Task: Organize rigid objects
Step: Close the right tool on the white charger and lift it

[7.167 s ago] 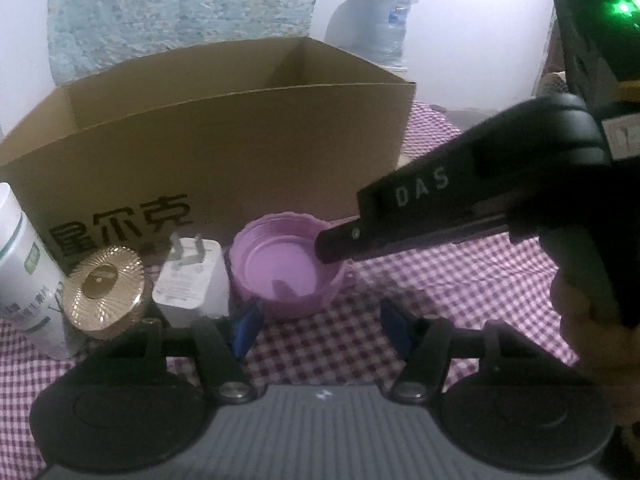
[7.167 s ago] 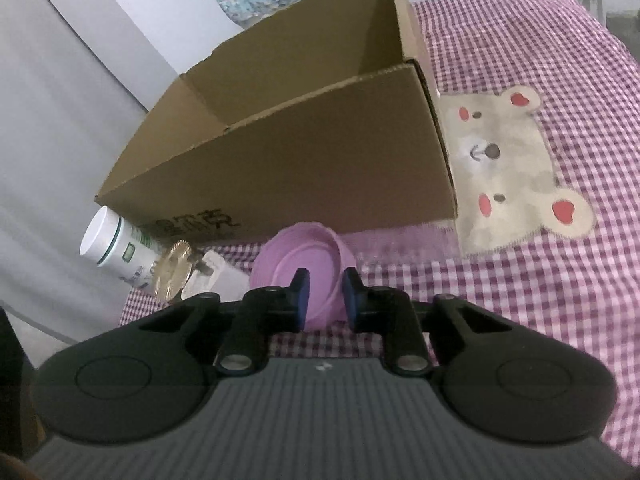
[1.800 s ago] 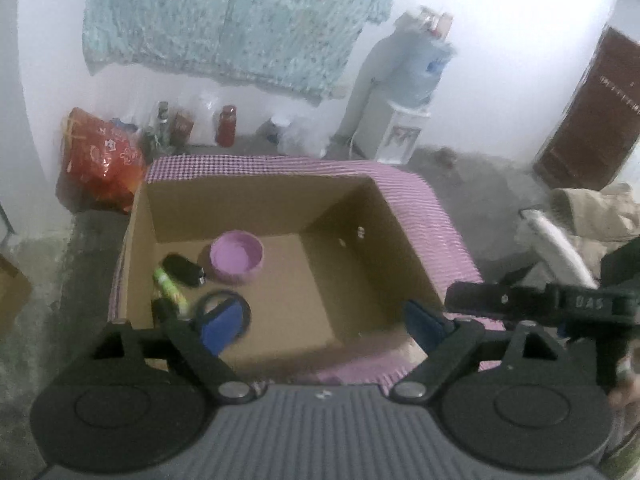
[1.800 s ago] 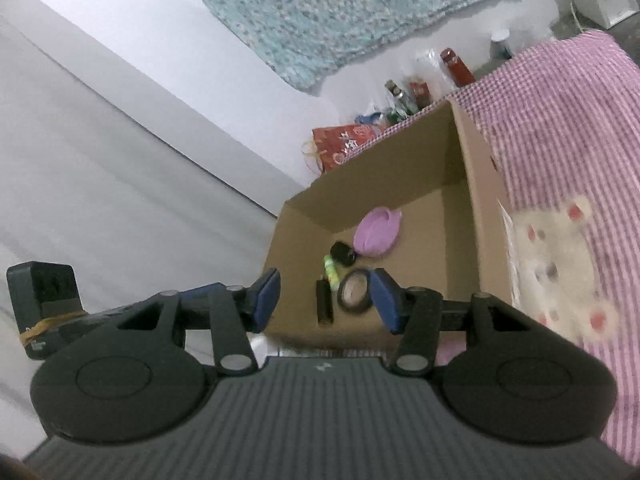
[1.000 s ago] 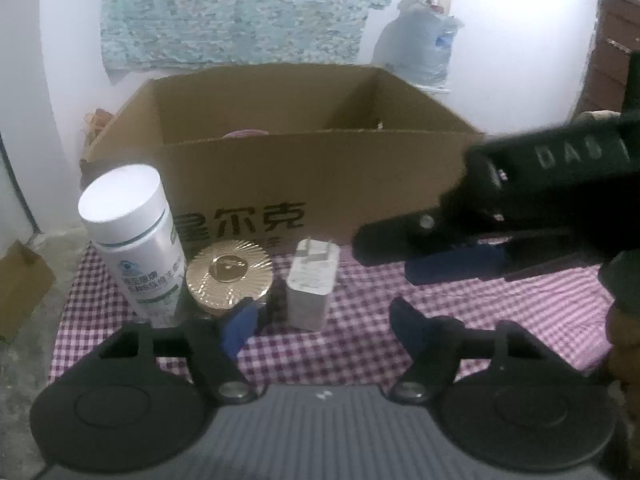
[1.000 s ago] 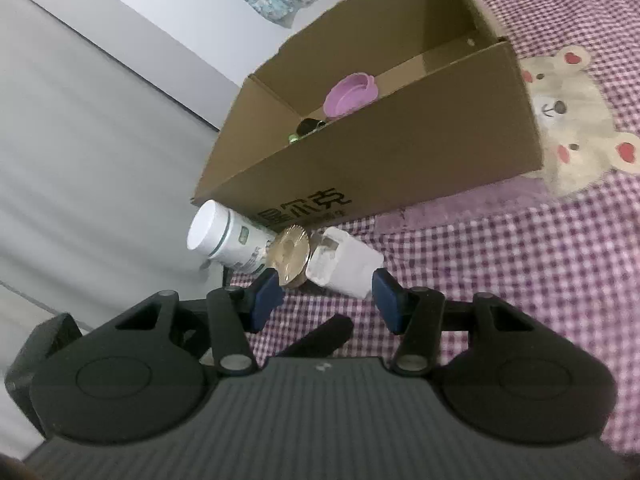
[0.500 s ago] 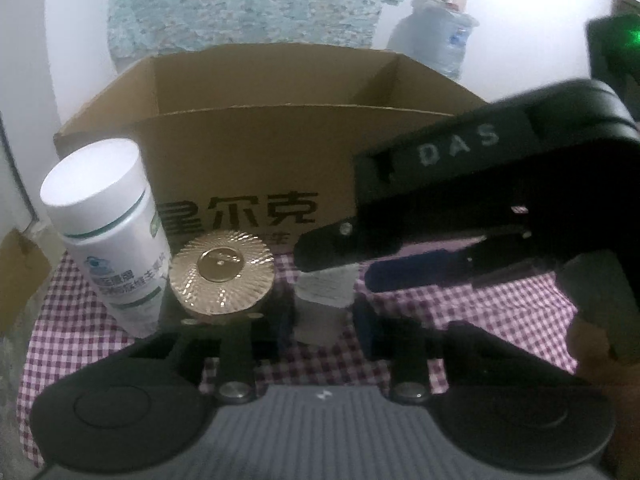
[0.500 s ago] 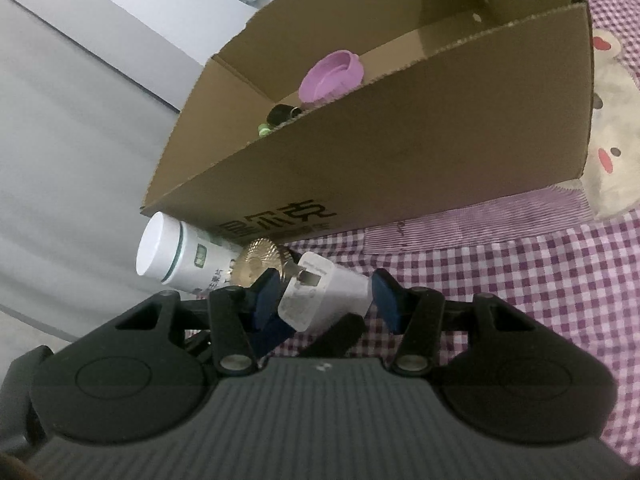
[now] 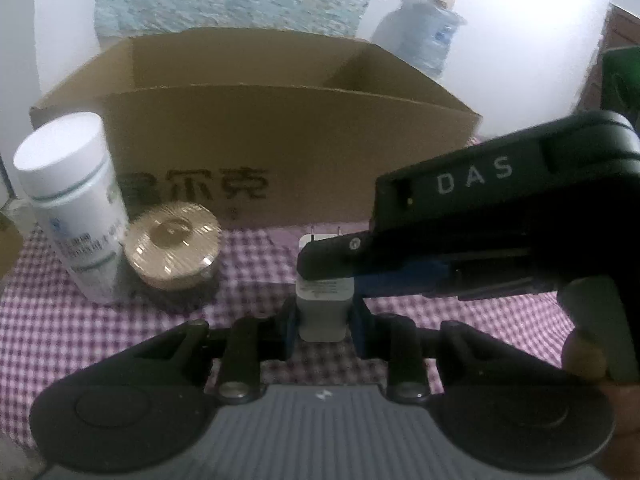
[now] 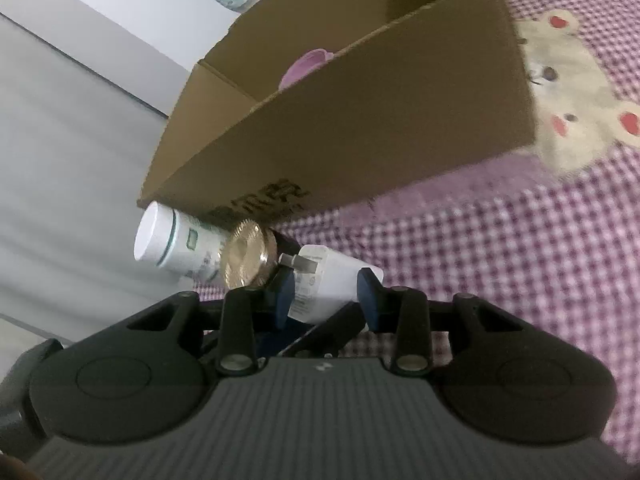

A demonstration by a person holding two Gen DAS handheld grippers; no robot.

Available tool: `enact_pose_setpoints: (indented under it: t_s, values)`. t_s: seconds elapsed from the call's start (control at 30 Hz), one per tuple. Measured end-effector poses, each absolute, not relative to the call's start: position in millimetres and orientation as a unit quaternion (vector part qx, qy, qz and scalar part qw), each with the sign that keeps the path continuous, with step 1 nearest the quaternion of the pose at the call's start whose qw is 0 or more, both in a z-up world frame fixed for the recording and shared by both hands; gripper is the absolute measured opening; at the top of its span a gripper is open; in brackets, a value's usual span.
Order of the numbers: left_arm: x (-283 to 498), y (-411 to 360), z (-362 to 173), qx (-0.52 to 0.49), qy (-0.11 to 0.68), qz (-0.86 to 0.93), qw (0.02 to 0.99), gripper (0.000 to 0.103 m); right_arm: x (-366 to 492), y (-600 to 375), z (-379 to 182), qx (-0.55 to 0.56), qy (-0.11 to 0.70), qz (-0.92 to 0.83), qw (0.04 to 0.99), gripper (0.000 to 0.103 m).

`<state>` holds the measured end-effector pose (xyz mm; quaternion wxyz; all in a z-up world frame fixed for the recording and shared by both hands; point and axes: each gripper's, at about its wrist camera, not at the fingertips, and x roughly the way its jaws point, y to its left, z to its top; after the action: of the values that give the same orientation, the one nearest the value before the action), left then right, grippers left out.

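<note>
A white plug charger [image 9: 324, 306] stands on the checked cloth, and my left gripper [image 9: 325, 316] is shut on its body. My right gripper [image 10: 326, 294] also brackets the charger [image 10: 332, 280], its blue pads close on both sides; its black body [image 9: 500, 216] crosses the left wrist view from the right. A gold-lidded jar [image 9: 173, 249] and a white pill bottle [image 9: 72, 204] stand to the left, before the open cardboard box [image 9: 280, 136]. A purple lid [image 10: 306, 65] lies inside the box [image 10: 360, 128].
The purple checked cloth [image 10: 500, 272] carries a bear patch [image 10: 576, 108] right of the box. A water dispenser bottle [image 9: 424, 40] stands behind the box by the white wall.
My left gripper has closed on the charger and shifted it right, away from the gold jar. My right gripper has moved in closer around the same charger.
</note>
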<state>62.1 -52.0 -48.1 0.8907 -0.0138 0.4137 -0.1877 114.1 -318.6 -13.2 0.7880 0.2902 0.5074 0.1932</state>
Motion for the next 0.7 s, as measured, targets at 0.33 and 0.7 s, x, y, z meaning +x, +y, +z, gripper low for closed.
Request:
enact_pose_setpoints:
  t_s: [0.33,0.7]
  values:
    - [34.1,-62.3,-44.0,0.002,0.417,-0.217,0.882,0.028,73.1,-331.3,-6.6,0.259,0.511,0.173,0.801,0.04]
    - [44.3,-67.5,-44.5,0.008,0.423,-0.228,0.877,0.034,82.2,-329.8,-13.6,0.254,0.513,0.16,0.805,0.044]
